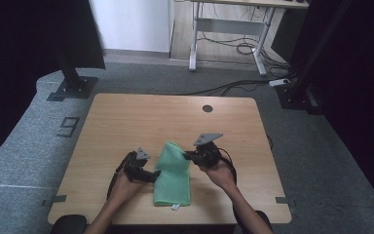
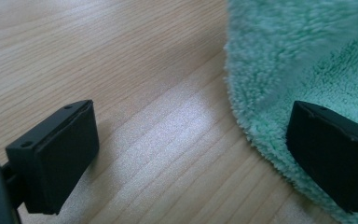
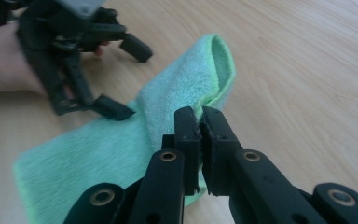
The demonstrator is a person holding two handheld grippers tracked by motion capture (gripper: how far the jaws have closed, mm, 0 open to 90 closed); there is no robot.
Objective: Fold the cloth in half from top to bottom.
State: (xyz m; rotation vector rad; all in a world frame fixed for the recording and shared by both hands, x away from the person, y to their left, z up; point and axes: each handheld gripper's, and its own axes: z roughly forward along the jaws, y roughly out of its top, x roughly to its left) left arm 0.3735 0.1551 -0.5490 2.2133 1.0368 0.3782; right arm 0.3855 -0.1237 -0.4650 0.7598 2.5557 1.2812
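Towel (image 1: pixel 172 175): green, fluffy, folded long; lies on table (image 1: pixel 126 122) between both grippers; far corner lifted
Right gripper (image 3: pixel 200 122): clenched on towel's edge
Left gripper (image 2: pixel 186 154): released; one jaw over towel's edge
Hidden: pinched edge, behind the jaws

Wooden table (image 1: pixel 126 122): pale grain, rounded corners, dark round grommet (image 1: pixel 207 108) near far edge. Lying on it: one green terry towel (image 1: pixel 173 183), folded, near front edge.
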